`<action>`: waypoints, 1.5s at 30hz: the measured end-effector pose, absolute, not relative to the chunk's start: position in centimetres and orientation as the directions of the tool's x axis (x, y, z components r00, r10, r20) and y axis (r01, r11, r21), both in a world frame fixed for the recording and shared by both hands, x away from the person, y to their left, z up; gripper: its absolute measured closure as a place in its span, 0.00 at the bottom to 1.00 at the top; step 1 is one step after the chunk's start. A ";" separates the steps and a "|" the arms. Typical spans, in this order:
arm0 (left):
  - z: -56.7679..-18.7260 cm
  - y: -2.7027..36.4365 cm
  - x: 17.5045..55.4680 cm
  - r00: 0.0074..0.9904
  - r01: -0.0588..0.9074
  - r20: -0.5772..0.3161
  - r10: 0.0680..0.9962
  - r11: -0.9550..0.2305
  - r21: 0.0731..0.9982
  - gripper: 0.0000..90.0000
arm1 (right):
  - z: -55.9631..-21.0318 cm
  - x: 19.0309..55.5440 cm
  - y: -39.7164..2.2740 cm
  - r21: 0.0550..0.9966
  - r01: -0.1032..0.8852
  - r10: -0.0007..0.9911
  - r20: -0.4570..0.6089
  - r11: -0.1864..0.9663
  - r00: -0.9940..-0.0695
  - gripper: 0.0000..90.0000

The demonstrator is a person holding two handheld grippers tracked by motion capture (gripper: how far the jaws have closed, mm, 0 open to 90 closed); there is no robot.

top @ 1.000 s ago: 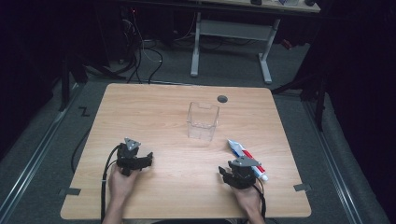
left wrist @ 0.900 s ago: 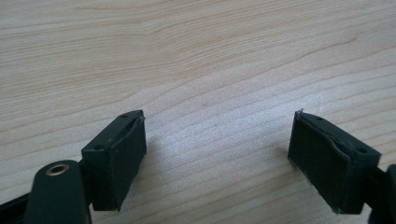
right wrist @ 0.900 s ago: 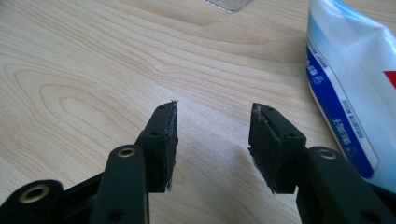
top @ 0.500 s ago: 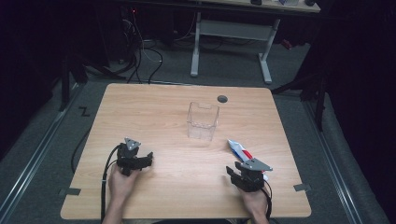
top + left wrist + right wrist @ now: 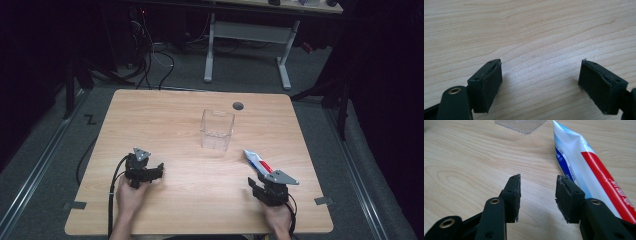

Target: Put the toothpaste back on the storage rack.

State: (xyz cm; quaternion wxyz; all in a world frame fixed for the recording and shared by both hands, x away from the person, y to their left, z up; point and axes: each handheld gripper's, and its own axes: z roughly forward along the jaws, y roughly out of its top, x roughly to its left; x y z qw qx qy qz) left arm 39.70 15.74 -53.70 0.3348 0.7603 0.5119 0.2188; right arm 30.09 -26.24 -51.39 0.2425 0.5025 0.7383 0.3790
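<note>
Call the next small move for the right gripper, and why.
Probably shift the right gripper sideways toward the toothpaste tube so the jaws straddle it. The jaws stand apart with only bare table between them, and the tube lies flat just beside the outer jaw, ungripped. The clear container stands farther ahead.

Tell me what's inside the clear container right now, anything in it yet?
Nothing shows inside the clear container; the wooden table is visible through its walls. The toothpaste tube lies flat on the table beside the right gripper, whose open jaws hold nothing. The container's floor is hard to make out.
</note>
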 end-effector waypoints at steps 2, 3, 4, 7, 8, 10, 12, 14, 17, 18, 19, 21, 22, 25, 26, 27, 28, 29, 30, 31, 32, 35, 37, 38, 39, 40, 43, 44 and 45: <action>-53.7 15.7 39.7 0.380 0.632 -0.010 0.925 -0.251 0.733 0.22 | -51.3 30.1 -26.3 0.806 0.557 0.927 0.027 0.201 -0.373 0.62; -53.7 15.7 39.7 0.379 0.632 -0.010 0.925 -0.251 0.733 0.22 | -51.0 30.1 -26.3 0.810 0.552 0.929 0.025 0.198 -0.370 0.61; -53.7 15.7 39.7 0.379 0.632 -0.010 0.925 -0.251 0.733 0.22 | -50.9 30.1 -26.4 0.811 0.549 0.929 0.021 0.200 -0.369 0.61; -53.7 15.7 39.7 0.379 0.632 -0.010 0.925 -0.251 0.733 0.22 | -50.6 30.2 -26.7 0.814 0.546 0.930 0.021 0.196 -0.366 0.60; -53.7 15.7 39.7 0.379 0.632 -0.010 0.925 -0.251 0.733 0.22 | -50.5 30.2 -26.9 0.814 0.549 0.932 0.027 0.190 -0.362 0.60; -53.7 15.7 39.7 0.379 0.633 -0.010 0.925 -0.251 0.732 0.22 | -50.4 30.4 -27.2 0.816 0.551 0.935 0.037 0.176 -0.353 0.59; -53.7 15.7 39.7 0.379 0.632 -0.010 0.925 -0.251 0.733 0.22 | -50.3 30.5 -27.5 0.815 0.554 0.936 0.044 0.168 -0.349 0.58; -53.7 15.7 39.7 0.379 0.633 -0.010 0.925 -0.251 0.732 0.22 | -50.2 30.6 -27.7 0.816 0.554 0.937 0.044 0.166 -0.346 0.57; -53.7 15.7 39.7 0.378 0.633 -0.010 0.926 -0.250 0.733 0.22 | -49.8 30.7 -28.0 0.818 0.551 0.939 0.040 0.166 -0.342 0.56; -53.7 15.7 39.7 0.378 0.633 -0.010 0.926 -0.250 0.733 0.22 | -49.7 30.8 -28.1 0.819 0.550 0.939 0.042 0.163 -0.341 0.55; -53.7 15.7 39.7 0.378 0.633 -0.010 0.926 -0.251 0.733 0.22 | -49.7 30.8 -28.1 0.819 0.550 0.939 0.042 0.163 -0.341 0.55; -53.7 15.7 39.7 0.377 0.633 -0.010 0.926 -0.250 0.733 0.21 | -49.4 30.9 -28.2 0.819 0.549 0.939 0.036 0.168 -0.342 0.53; -53.7 15.7 39.7 0.377 0.633 -0.010 0.926 -0.250 0.733 0.21 | -49.2 31.0 -28.3 0.814 0.555 0.943 0.031 0.169 -0.332 0.52; -53.7 15.7 39.7 0.377 0.633 -0.010 0.926 -0.249 0.733 0.21 | -49.0 31.3 -28.7 0.812 0.558 0.944 0.025 0.173 -0.330 0.51; -53.7 15.7 39.7 0.377 0.633 -0.010 0.926 -0.250 0.733 0.21 | -48.8 31.5 -28.9 0.808 0.562 0.945 0.021 0.176 -0.326 0.51; -53.7 15.7 39.7 0.377 0.633 -0.011 0.926 -0.249 0.733 0.21 | -48.7 31.7 -29.0 0.805 0.567 0.946 0.022 0.175 -0.324 0.50; -53.7 15.7 39.7 0.377 0.633 -0.010 0.926 -0.249 0.733 0.21 | -48.7 31.7 -29.0 0.805 0.567 0.946 0.022 0.175 -0.324 0.50; -53.7 15.7 39.7 0.377 0.633 -0.010 0.926 -0.250 0.733 0.21 | -48.6 32.0 -29.2 0.795 0.579 0.946 0.022 0.180 -0.324 0.50; -53.7 15.7 39.7 0.377 0.633 -0.010 0.926 -0.249 0.733 0.21 | -48.6 32.2 -29.3 0.793 0.579 0.945 0.015 0.187 -0.326 0.50; -53.7 15.7 39.7 0.377 0.633 -0.010 0.926 -0.249 0.733 0.21 | -48.5 32.3 -29.3 0.790 0.581 0.945 0.008 0.194 -0.326 0.50; -53.7 15.7 39.7 0.377 0.633 -0.010 0.926 -0.249 0.733 0.21 | -48.5 32.3 -29.3 0.790 0.581 0.945 0.008 0.194 -0.326 0.50; -53.7 15.7 39.7 0.377 0.633 -0.010 0.926 -0.249 0.733 0.21 | -48.4 33.0 -29.2 0.773 0.596 0.942 -0.009 0.219 -0.335 0.48; -53.7 15.7 39.7 0.377 0.633 -0.010 0.926 -0.250 0.733 0.21 | -48.4 33.2 -29.2 0.768 0.598 0.941 -0.018 0.229 -0.337 0.47; -53.7 15.7 39.7 0.377 0.633 -0.010 0.926 -0.249 0.733 0.21 | -48.4 33.4 -29.1 0.762 0.602 0.940 -0.025 0.238 -0.340 0.47; -53.7 15.7 39.7 0.377 0.633 -0.010 0.926 -0.249 0.733 0.21 | -48.4 33.7 -29.1 0.757 0.608 0.940 -0.023 0.239 -0.341 0.46; -53.7 15.7 39.7 0.377 0.633 -0.010 0.926 -0.249 0.733 0.21 | -48.4 34.2 -29.1 0.741 0.624 0.939 -0.025 0.248 -0.343 0.45; -53.7 15.7 39.7 0.377 0.633 -0.010 0.926 -0.249 0.733 0.21 | -48.4 35.0 -28.9 0.716 0.645 0.935 -0.032 0.268 -0.354 0.45; -53.7 15.7 39.7 0.377 0.633 -0.010 0.926 -0.249 0.733 0.21 | -48.3 35.2 -28.9 0.712 0.647 0.934 -0.035 0.272 -0.355 0.46; -53.7 15.7 39.7 0.377 0.633 -0.010 0.926 -0.249 0.733 0.21 | -48.3 35.2 -28.9 0.712 0.647 0.934 -0.035 0.272 -0.355 0.46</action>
